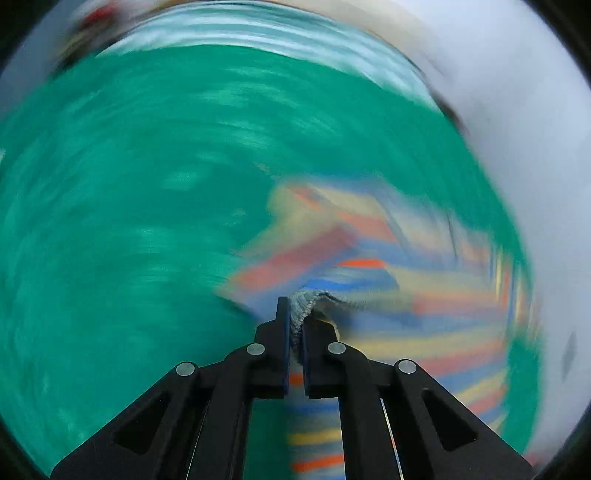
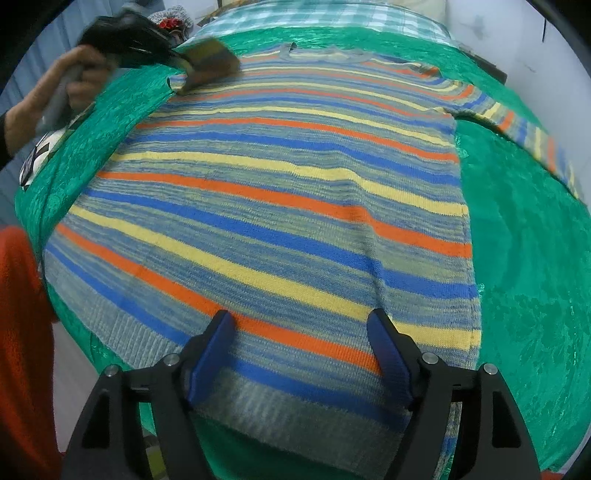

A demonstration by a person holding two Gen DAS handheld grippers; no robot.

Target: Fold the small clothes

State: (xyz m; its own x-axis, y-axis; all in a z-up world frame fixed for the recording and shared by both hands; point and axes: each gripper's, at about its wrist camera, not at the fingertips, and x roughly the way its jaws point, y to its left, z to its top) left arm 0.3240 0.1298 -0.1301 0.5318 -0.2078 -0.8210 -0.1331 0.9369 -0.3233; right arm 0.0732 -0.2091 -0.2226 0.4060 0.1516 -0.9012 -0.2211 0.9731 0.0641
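A striped knitted sweater (image 2: 280,206), banded in blue, yellow, orange and grey, is spread flat on a green cloth (image 2: 524,266) that covers the surface beneath it. One sleeve (image 2: 517,125) is stretched out to the right, lying on the green cloth. The ribbed grey hem is nearest the right wrist camera, and the collar lies at the far end.

The right gripper (image 2: 301,347) is held just above the hem with its jaws well apart; the hem is seen between the blue pads (image 2: 207,354), but no pressure on the knit is shown.

The left gripper (image 1: 295,325) is clamped on a bunched fold of the knit, pinched between its closed fingers. The left wrist view is heavily smeared by motion, so the exact part gripped cannot be read there; in the right wrist view this gripper (image 2: 207,66) is seen at the far left corner of the sweater, probably at the shoulder or a folded sleeve. It is carried by a hand (image 2: 74,81).

A checked cloth (image 2: 314,14) lies beyond the green one.
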